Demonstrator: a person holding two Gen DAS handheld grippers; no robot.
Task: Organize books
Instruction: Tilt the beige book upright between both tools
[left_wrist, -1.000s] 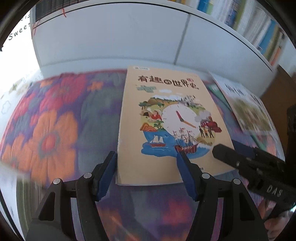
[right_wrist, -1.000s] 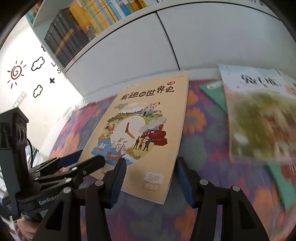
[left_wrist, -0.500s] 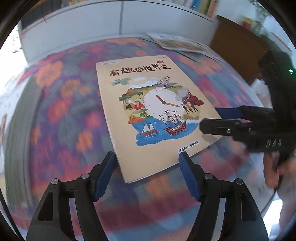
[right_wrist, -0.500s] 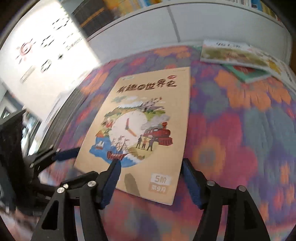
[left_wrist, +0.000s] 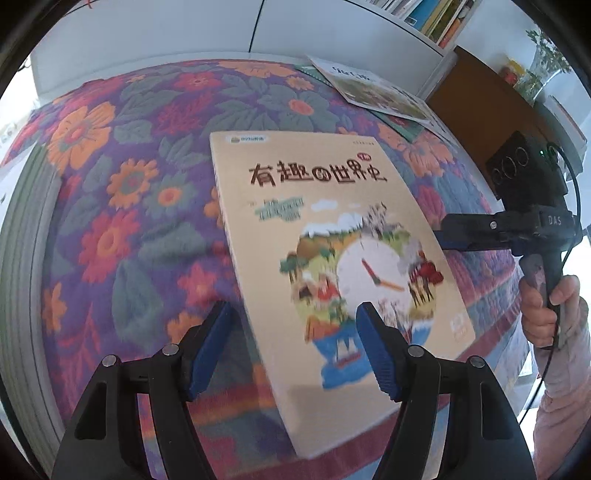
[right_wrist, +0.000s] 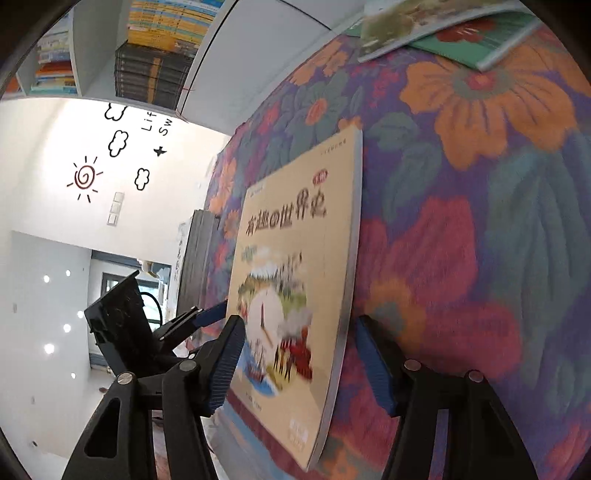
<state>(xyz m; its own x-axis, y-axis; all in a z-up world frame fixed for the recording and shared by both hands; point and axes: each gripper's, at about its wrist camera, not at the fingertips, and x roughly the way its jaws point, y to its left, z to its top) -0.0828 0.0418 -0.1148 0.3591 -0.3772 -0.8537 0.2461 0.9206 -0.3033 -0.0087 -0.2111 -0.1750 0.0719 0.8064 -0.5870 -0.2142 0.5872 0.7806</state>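
A tan picture book (left_wrist: 332, 229) with a clock on its cover lies on the flowered cloth (left_wrist: 129, 184), its near corner past the table's front edge. My left gripper (left_wrist: 293, 343) stands open above the book's near left part, one finger over the cloth and the other over the cover. My right gripper (left_wrist: 447, 236) is at the book's right edge. In the right wrist view the book (right_wrist: 291, 258) has that edge between the right gripper (right_wrist: 299, 354) fingers. Its jaws are closing, but the pads do not press on the book. The left gripper (right_wrist: 207, 317) shows beyond the book.
Two more thin books (left_wrist: 376, 88) lie overlapped at the far right of the cloth, a green one (right_wrist: 480, 48) underneath. White cabinet doors and a bookshelf (right_wrist: 159, 55) stand behind the table. A brown cabinet (left_wrist: 480, 96) is to the right. A hand (left_wrist: 546, 314) holds the right gripper's handle.
The book has come nearer the table's front edge and turned a little. Both grippers moved with it, and the right gripper has rolled, so the table now looks steeply tilted.
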